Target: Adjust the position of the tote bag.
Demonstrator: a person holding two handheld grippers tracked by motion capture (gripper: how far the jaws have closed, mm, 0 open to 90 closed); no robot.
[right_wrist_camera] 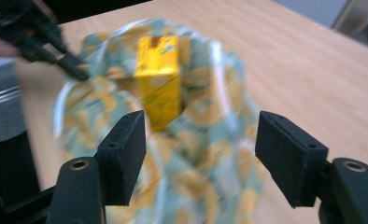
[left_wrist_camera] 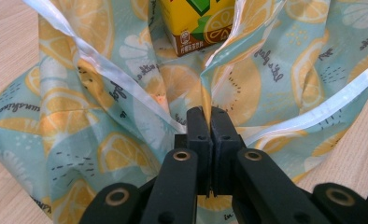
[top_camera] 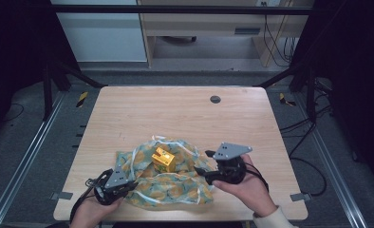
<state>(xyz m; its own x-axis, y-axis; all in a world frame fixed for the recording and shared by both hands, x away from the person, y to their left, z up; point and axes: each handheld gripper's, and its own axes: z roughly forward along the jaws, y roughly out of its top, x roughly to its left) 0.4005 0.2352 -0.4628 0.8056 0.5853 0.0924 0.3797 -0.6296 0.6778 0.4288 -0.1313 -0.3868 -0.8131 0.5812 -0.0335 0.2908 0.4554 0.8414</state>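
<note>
Item: we hold a teal lemon-print cloth (top_camera: 168, 183) on the pale wooden surface (top_camera: 175, 111), a yellow drink carton (top_camera: 164, 159) standing at its middle. The left gripper (left_wrist_camera: 205, 116) view alone shows its fingers pinched on the cloth's fold. The right gripper (right_wrist_camera: 201, 140) gapes, empty, beside the cloth's right edge. The far half of the surface lies free.

Glossy printed cloth (left_wrist_camera: 102, 107), wood-grain table (top_camera: 175, 109)
</note>
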